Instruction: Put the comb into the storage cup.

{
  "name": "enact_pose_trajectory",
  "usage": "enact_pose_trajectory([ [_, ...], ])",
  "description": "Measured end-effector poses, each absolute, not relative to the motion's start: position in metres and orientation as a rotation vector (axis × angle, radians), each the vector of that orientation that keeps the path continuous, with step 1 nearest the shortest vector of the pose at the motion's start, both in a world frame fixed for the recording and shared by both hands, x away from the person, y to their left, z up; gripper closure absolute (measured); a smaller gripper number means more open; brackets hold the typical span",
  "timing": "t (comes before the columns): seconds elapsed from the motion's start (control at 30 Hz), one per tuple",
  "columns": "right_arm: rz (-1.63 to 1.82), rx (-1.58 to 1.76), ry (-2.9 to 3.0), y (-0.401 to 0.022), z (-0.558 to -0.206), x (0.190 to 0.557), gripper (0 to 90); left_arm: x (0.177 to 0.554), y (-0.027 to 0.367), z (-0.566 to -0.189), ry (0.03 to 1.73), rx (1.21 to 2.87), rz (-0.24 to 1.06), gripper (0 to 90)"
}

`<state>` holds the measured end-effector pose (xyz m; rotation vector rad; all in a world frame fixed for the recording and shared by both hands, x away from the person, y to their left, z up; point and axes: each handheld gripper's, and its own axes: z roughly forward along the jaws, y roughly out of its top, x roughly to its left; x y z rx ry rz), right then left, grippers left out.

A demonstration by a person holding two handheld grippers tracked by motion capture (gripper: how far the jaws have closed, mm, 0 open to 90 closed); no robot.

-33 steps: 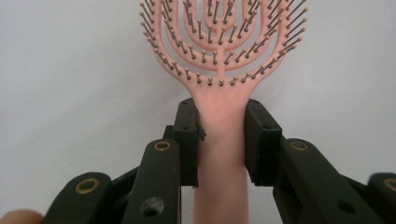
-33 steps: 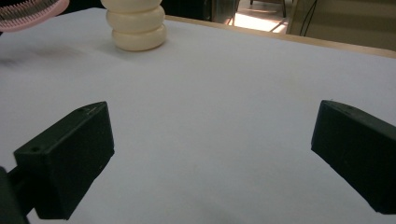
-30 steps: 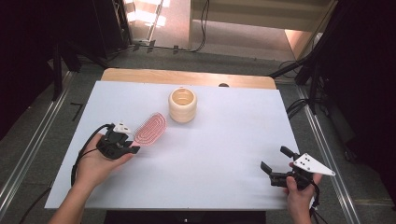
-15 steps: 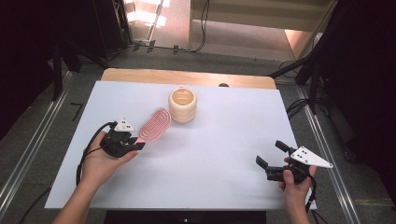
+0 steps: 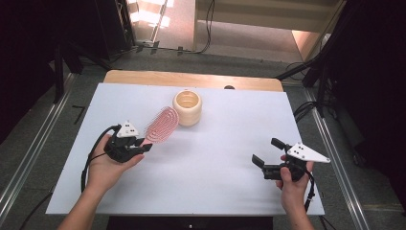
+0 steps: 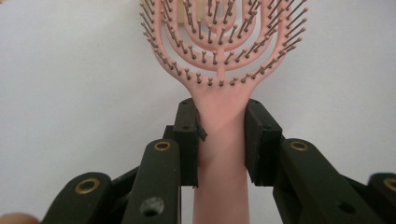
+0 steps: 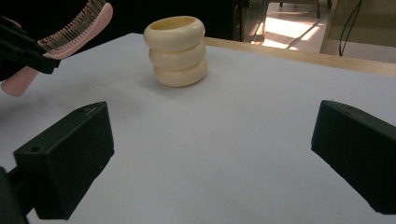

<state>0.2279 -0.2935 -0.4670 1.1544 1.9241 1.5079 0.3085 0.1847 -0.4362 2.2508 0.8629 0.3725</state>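
Room: dark surroundings, grey floor (image 5: 43, 158) with metal rails running along both sides of the table; a patch of bright light falls on the floor beyond the far edge, and black cables (image 5: 208, 24) trail there.

Surface: a rectangular table topped with a pale blue-white sheet (image 5: 215, 182), matte and plain. A strip of bare light wood (image 5: 191, 78) shows along the far edge, uncovered by the sheet.

On the sheet, toward the far middle: a cream-coloured holder shaped like three stacked rings, open at the top (image 5: 187, 108). It stands upright; in the right gripper view its three bulging tiers are plain.

Just beside it on the near-left: a pink plastic paddle hairbrush with rows of ball-tipped bristles (image 5: 162, 124). The head is tilted up off the sheet, its far edge close to the holder, touching or not I cannot tell. In the left gripper view the bristle face looks toward the camera.

Left gripper (image 5: 141, 145): held in the person's left hand at the left of the sheet. Jaws narrow, pads pressed on either side of the brush's neck just below the head; the handle runs back between them.

Right gripper (image 5: 268, 153): in the right hand near the front right corner, well apart from brush and holder. Jaws wide, nothing between them, pointing across the sheet toward the holder.
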Motion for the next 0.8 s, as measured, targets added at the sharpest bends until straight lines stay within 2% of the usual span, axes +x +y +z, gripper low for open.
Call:
enact_pose_trajectory([
  [0.63, 1.574, 1.121, 1.934, -0.271, -0.447, 0.243, 0.0, 0.301, 0.168, -0.431, 0.772, 2.149, 0.461, 70.9],
  [0.8, 1.597, 1.120, 1.936, -0.264, -0.444, 0.248, 0.0, 0.300, 0.163, -0.431, 0.755, 2.124, 0.446, 70.9],
])
